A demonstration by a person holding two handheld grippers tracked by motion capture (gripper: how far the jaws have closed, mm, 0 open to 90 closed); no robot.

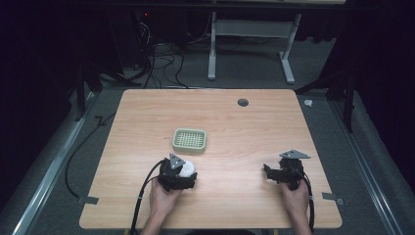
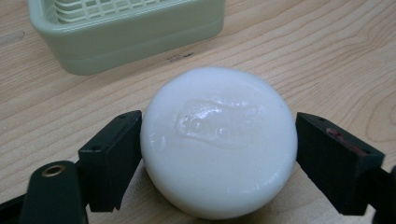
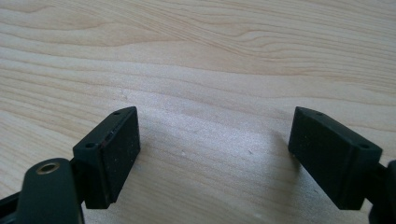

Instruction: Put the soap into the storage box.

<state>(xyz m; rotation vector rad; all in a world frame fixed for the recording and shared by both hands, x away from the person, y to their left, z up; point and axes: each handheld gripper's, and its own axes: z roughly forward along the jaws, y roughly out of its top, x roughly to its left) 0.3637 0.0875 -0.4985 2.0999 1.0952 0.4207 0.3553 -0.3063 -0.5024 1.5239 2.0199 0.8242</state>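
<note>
Soap [image 2: 218, 140], a round white bar with a glossy dent on top, lies on the worktop [image 1: 244, 137] between the jaws of my left gripper [image 2: 218, 158]. Both jaws stand at its sides, the left one touching or nearly so, the right one just beside it; whether they are pressing on it, I cannot tell. In the high view the soap [image 1: 187, 169] sits toward the near edge, left of the middle, with my left gripper [image 1: 182, 175] over it and my left hand [image 1: 164, 198] behind.

Just beyond the soap, toward the middle of the worktop, stands a pale green soap dish [image 1: 189, 140] with a slotted grid insert; in the left gripper view the dish [image 2: 135, 37] is close ahead, apart from the soap.

My right gripper [image 1: 268, 172] rests near the near right corner, well apart from the soap and dish. Its jaws stand wide apart over bare wood [image 3: 210, 70], holding nothing.

The worktop is light wood grain with rounded corners and a dark round cable port [image 1: 242, 102] near the far edge. Around it lies grey carpet [image 1: 323, 127]. Beyond the far edge are tangled black cables [image 1: 159, 63] and the white legs of another table [image 1: 249, 49]; the rest of the room is dark.
</note>
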